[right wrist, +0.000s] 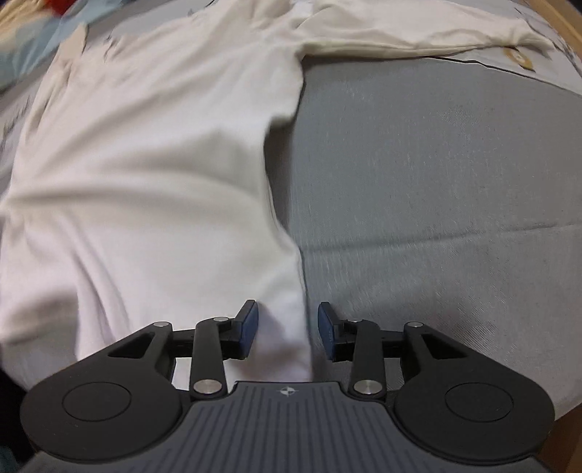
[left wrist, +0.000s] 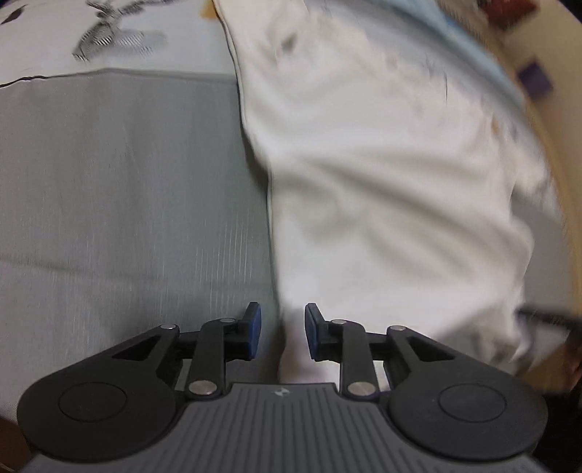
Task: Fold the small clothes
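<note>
Up close, left gripper: the left gripper [left wrist: 282, 329] points steeply down, its jaws spread with a clear gap between the blue pads [left wrist: 255, 329].
Between left jaws: the near edge of the white garment [left wrist: 382, 182] runs down through the gap; the pads do not press on it.
Left side of left view: grey sheet [left wrist: 120, 203], ribbed weave, lying flat with a shallow crease across it.
Up close, right gripper: the right gripper [right wrist: 288, 329] also points steeply down, jaws spread, blue pads [right wrist: 251, 327] apart.
Between right jaws: a narrow tail of the garment [right wrist: 145, 174] lies in the gap, nearer the left pad and not squeezed by either.
Garment, mid view: it lies spread on the grey sheet [right wrist: 436, 203], its straight side edge running away from each gripper; the cloth is softly wrinkled and blurred.
Garment, far end: in the right view a cream sleeve [right wrist: 400, 32] stretches sideways across the top, ending near a small tan tag [right wrist: 518, 58].
Farther back, left view: a pale printed cloth [left wrist: 109, 40] with dark streaky marks lies beyond the grey sheet's seam.
Farthest: light blue fabric [left wrist: 462, 36] shows past the garment's far side; a tan wooden edge [right wrist: 562, 18] curves along the corner.
</note>
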`<state>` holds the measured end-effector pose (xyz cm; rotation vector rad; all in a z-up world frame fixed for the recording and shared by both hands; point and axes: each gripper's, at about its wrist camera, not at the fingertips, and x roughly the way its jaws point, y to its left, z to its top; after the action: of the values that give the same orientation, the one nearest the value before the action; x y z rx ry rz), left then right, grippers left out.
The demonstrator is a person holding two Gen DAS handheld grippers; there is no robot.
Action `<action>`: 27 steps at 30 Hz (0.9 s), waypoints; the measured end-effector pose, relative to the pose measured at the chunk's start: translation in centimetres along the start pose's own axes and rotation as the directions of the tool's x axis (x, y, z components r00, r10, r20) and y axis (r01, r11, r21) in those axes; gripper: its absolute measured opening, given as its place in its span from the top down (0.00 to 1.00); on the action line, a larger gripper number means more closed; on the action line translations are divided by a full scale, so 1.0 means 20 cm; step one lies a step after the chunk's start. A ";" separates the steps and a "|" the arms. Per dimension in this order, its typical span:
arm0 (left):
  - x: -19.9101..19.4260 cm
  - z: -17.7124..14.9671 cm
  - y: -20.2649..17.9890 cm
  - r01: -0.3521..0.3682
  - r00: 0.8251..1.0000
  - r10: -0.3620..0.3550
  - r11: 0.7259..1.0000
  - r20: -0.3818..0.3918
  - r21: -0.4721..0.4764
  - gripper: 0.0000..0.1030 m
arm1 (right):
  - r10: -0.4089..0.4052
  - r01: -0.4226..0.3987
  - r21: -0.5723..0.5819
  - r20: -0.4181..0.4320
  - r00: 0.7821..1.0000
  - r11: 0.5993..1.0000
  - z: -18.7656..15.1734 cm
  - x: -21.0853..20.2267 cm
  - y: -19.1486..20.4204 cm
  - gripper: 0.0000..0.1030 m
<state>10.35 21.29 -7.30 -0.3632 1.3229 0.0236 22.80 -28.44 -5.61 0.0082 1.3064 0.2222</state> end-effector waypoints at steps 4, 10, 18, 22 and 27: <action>0.06 -0.07 -0.04 -0.046 0.997 0.050 0.995 -0.052 0.084 0.72 | -0.006 0.006 -0.011 -0.004 1.000 1.000 -0.05 -0.03 -0.03 0.63; 0.06 -0.10 -0.15 -0.048 0.995 0.066 0.974 -0.074 0.223 0.85 | 0.008 -0.012 -0.116 -0.034 0.999 0.993 -0.12 -0.04 0.07 0.94; -0.22 -0.10 -0.10 -0.037 0.996 0.015 0.969 0.093 0.246 1.00 | 0.126 -0.161 0.134 0.242 0.962 0.978 -0.13 -0.40 -0.16 0.98; -0.32 -0.15 0.01 -0.046 0.996 0.025 0.965 0.085 0.258 1.00 | 0.143 -0.163 0.083 0.206 0.968 0.983 -0.20 -0.42 -0.19 0.98; -0.23 -0.24 0.01 -0.036 0.999 0.047 0.931 -0.022 0.364 1.00 | 0.094 -0.095 -0.057 -0.019 0.995 0.994 -0.32 -0.26 -0.10 1.00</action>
<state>4.54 21.11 -3.95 -0.0194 1.3332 -0.1910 15.73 -31.96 -2.62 0.0189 1.3172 0.3418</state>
